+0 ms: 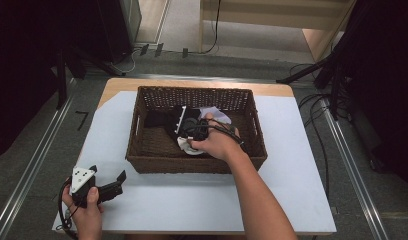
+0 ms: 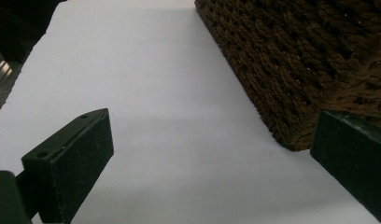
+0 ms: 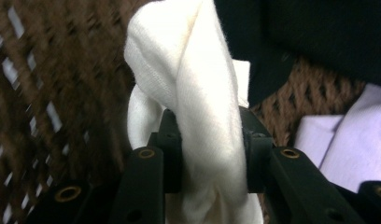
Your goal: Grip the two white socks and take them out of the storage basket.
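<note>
The right claw point(image 3: 211, 154) is inside the wicker basket point(image 1: 142, 150) on the worktop point(image 1: 292, 190), jaws clamped on a white cloth point(image 3: 198, 93) whose long axis runs straight out along them. The left claw point(image 2: 212, 154) rests on the worktop beside the basket, jaws spread wide, holding nothing.

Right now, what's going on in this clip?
A person works at a table with a gripper in each hand. The right gripper is down inside the wicker basket, shut on a white cloth among dark and pale lilac fabric. The left gripper rests open on the white table sheet beside the basket, holding nothing.
</note>
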Demonstrator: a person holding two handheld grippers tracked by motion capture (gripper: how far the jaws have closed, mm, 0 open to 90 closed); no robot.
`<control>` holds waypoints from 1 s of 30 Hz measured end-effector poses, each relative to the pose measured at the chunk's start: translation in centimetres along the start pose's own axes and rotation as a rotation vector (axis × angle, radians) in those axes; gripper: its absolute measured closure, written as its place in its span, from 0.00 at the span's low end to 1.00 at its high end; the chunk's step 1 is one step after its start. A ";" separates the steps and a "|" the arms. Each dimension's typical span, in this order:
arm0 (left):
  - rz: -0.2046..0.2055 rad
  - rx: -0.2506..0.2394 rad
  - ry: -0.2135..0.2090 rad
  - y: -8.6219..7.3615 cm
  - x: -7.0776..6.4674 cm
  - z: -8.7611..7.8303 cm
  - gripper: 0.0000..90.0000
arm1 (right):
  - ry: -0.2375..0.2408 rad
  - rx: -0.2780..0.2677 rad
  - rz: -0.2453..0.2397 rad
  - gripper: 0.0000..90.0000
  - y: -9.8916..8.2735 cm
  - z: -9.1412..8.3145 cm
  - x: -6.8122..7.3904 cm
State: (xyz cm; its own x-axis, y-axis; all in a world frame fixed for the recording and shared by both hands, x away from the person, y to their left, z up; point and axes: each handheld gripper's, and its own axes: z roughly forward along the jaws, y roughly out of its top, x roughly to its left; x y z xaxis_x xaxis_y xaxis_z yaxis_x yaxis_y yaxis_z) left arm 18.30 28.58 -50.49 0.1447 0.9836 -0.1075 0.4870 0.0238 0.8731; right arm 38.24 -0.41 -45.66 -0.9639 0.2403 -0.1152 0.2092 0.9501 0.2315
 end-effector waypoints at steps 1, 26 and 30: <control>0.000 0.000 0.000 0.0 0.0 0.0 0.00 | 0.010 0.007 -0.007 0.76 -0.2 -0.2 0.0; 0.005 -0.008 -0.005 0.0 0.0 -0.1 0.01 | 0.036 0.023 0.042 0.78 -8.1 -4.5 -1.6; 0.001 -0.013 -0.006 0.0 0.0 -0.1 0.01 | 0.035 0.024 0.055 0.78 -9.3 -5.0 -2.0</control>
State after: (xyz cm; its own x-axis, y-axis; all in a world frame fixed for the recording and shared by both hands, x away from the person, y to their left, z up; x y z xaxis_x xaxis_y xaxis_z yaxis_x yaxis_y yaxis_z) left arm 18.17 28.61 -50.47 0.1504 0.9826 -0.1094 0.4755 0.0251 0.8794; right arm 37.41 -10.72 -42.73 -0.9560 0.2853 -0.0690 0.2652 0.9403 0.2132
